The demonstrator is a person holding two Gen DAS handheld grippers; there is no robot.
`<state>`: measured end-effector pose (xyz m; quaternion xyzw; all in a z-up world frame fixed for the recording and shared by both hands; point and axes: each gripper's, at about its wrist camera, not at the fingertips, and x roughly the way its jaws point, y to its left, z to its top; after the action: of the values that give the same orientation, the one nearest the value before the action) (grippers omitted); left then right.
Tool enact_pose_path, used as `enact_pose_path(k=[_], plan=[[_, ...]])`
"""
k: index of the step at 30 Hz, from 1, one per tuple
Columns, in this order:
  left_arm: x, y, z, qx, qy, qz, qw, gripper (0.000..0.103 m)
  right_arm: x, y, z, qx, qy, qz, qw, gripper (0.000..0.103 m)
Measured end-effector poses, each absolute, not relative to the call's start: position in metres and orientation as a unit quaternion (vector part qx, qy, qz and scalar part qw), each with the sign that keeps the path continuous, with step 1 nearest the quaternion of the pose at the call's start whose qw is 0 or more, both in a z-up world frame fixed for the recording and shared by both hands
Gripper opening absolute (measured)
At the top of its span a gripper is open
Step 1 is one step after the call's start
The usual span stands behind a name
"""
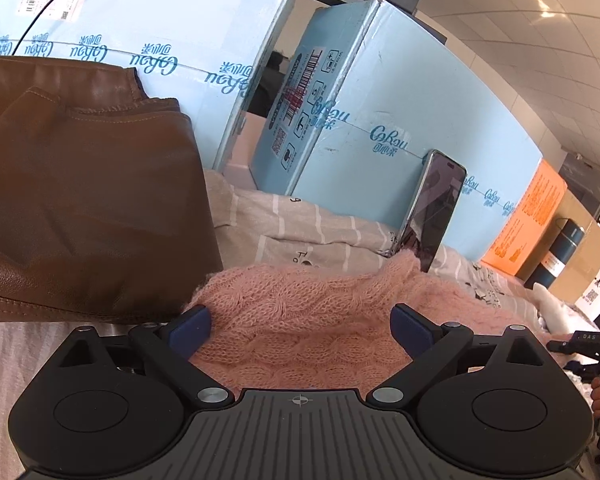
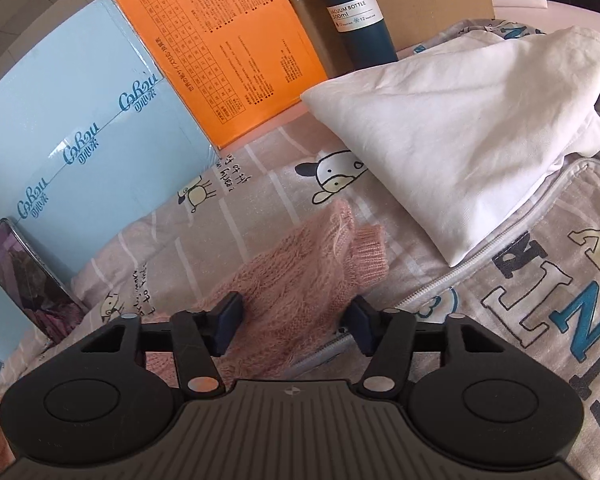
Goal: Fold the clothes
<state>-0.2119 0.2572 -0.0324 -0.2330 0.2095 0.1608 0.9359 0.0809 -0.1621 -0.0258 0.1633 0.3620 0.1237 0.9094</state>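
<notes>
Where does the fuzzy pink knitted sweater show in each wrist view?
Left wrist: fuzzy pink knitted sweater lies bottom centre, between the open left gripper fingers.
Right wrist: sweater sits centre-low, ahead of the open right gripper.
Shared landmark: black smartphone leaning on the pale blue box.
</notes>
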Motion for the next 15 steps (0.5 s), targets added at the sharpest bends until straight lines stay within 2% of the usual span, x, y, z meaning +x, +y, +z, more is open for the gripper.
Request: enact_pose_path(k=[5,15], plan=[[-0.207,0.250,-0.036,-0.197,0.217,0.163,0.942,0.098,0.069,-0.148,-0.027,0.074,0.297,0.135,0.942,0.020],[-0.205,0.228,-0.035,-0.120,0.201,0.129,0.964,0.099,0.055,-0.171,-0.010,0.040,0.222,0.091,0.970,0.018]])
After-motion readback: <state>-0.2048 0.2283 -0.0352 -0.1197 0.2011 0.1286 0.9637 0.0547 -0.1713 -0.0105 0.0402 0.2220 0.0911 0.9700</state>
